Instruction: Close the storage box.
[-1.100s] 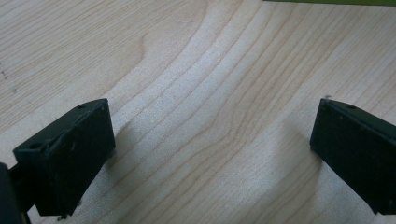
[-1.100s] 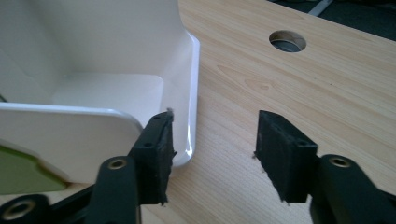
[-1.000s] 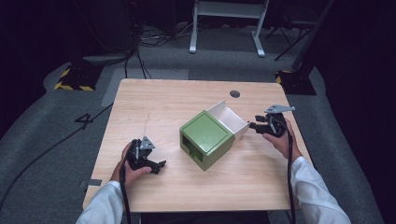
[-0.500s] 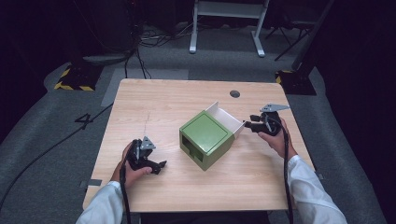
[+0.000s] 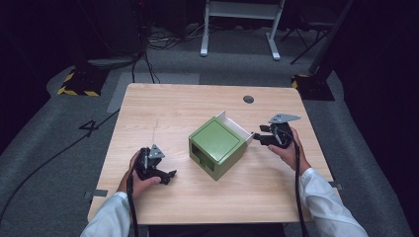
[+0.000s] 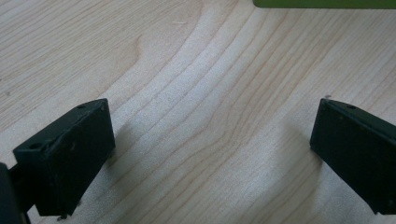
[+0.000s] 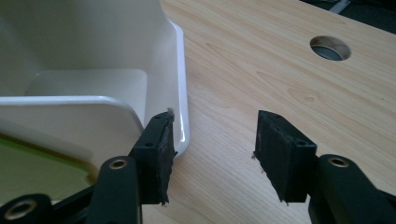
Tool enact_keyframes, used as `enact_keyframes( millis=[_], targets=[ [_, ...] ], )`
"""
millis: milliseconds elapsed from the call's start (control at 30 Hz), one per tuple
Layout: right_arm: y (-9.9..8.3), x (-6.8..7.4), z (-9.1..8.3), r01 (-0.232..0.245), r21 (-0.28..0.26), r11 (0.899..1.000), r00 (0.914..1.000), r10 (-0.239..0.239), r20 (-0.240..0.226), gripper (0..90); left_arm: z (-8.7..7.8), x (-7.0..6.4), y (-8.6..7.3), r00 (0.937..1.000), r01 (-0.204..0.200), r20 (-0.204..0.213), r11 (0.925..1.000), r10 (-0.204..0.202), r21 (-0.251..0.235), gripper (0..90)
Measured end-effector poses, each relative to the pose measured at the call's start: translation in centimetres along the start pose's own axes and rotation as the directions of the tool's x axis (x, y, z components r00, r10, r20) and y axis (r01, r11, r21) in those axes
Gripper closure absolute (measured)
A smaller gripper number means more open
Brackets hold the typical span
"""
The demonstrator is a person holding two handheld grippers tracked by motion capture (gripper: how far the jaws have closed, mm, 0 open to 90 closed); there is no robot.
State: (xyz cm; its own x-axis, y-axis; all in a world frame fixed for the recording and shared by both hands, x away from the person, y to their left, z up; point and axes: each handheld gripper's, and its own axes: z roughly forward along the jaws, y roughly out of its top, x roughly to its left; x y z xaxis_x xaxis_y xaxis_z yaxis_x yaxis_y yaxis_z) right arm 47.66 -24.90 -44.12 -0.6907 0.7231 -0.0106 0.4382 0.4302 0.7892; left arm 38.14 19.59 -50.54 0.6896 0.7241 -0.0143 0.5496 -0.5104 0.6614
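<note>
Wooden table [image 5: 197,108] under both grippers; left gripper [image 5: 170,174] jaws apart; right gripper [image 5: 255,138] jaws apart beside white drawer [image 7: 93,84].

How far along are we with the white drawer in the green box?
Done: the white drawer already stands partly out of the green box. In hand: the right gripper is open at the drawer's corner, one jaw against its rim, nothing clamped. Left: whether it goes in or out is unclear; the left gripper rests open on the table.
</note>
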Motion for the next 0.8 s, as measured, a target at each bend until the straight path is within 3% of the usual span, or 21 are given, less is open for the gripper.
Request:
enact_keyframes(
  millis=[333,800],
  targets=[
    [0.3,1.9,0.0,0.052,0.004,0.999,0.9973,-0.052,-0.052,46.1,0.0,0.0,0.0,1.0000,0.000,0.000,1.0000,0.000,0.000,0.1],
    [0.3,2.5,-0.2,0.087,-0.003,0.996,0.9901,-0.087,-0.110,46.2,0.0,0.0,0.0,1.0000,0.000,0.000,1.0000,0.000,0.000,0.1]
  ],
)
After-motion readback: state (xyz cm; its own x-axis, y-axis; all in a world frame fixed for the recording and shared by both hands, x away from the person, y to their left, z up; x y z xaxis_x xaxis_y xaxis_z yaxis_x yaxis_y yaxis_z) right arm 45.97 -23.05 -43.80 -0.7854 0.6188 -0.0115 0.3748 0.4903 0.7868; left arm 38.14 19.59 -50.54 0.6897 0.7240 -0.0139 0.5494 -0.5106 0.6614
